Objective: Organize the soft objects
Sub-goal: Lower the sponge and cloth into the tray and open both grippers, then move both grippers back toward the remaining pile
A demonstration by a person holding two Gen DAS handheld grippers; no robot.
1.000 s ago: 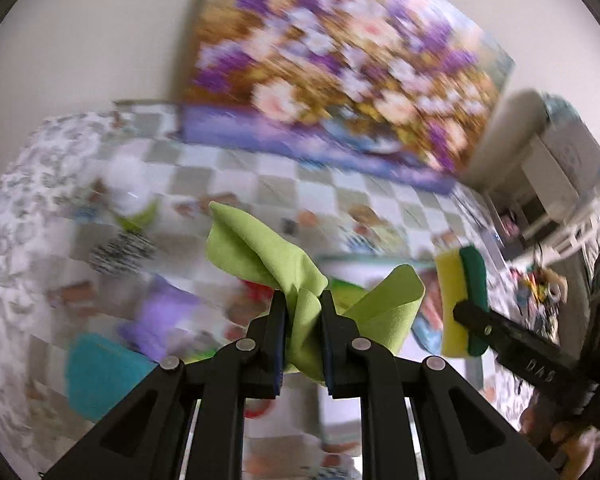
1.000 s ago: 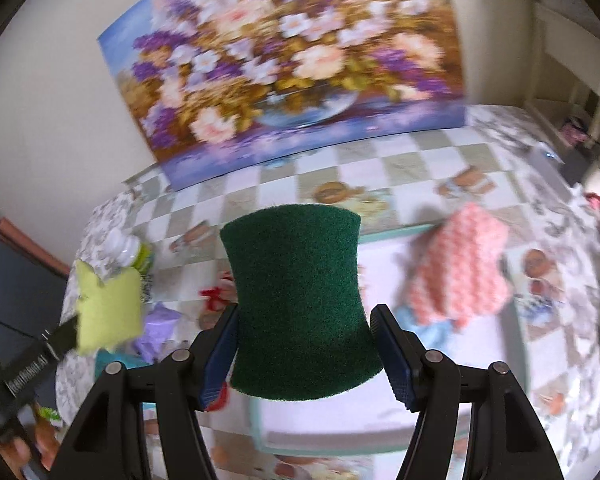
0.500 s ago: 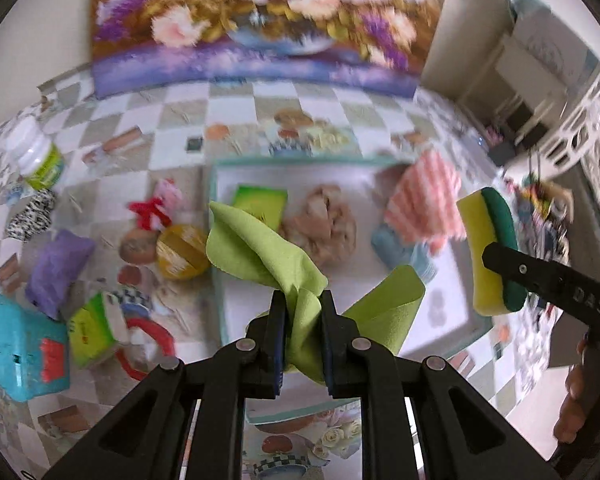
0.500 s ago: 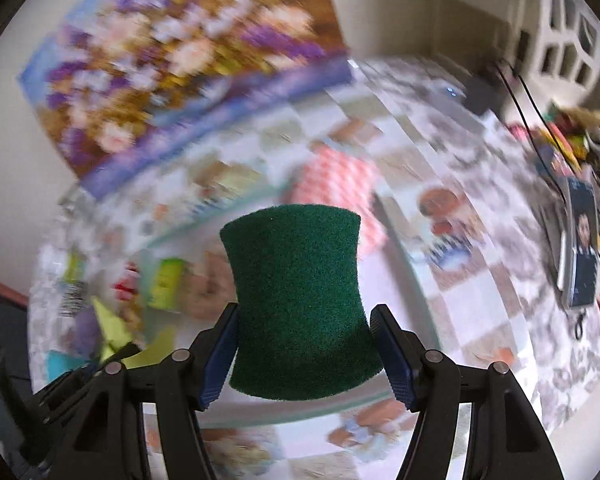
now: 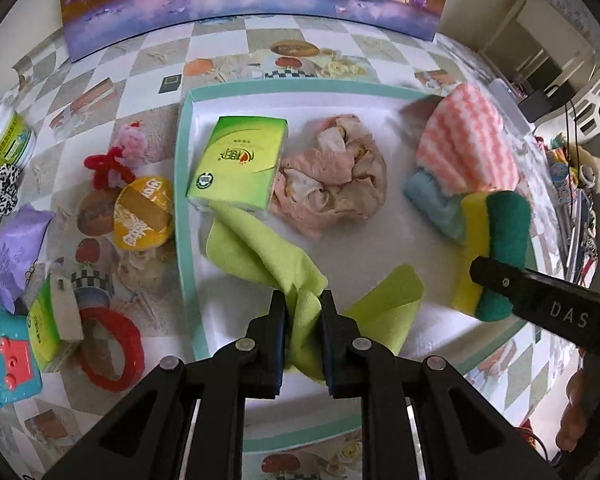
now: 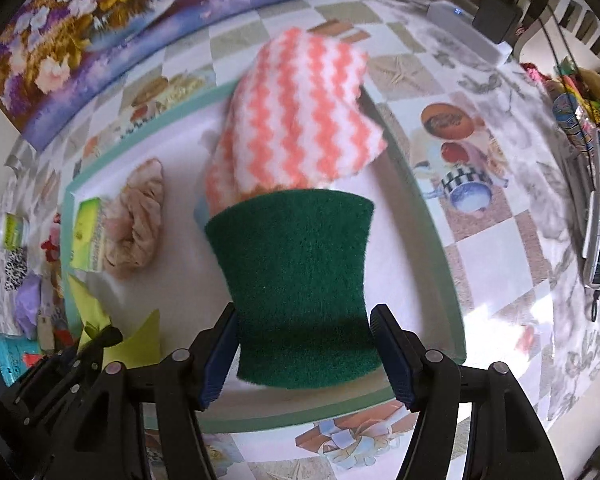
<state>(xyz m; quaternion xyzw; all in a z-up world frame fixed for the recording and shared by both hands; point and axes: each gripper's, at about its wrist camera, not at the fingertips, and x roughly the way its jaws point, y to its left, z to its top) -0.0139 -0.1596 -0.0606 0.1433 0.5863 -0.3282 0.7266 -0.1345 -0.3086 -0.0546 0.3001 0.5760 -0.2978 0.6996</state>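
Left tongs pinched tight on green cloth, now hanging low over tray front-left, just in front of tissue pack; a sec ago both tools were up facing the painting, so they've swung down over the tray. Right tongs clamp sponge at its sides, above tray's right half near pink-white cloth. Prob. both drops come next.

"DAS" on the right gripper arm
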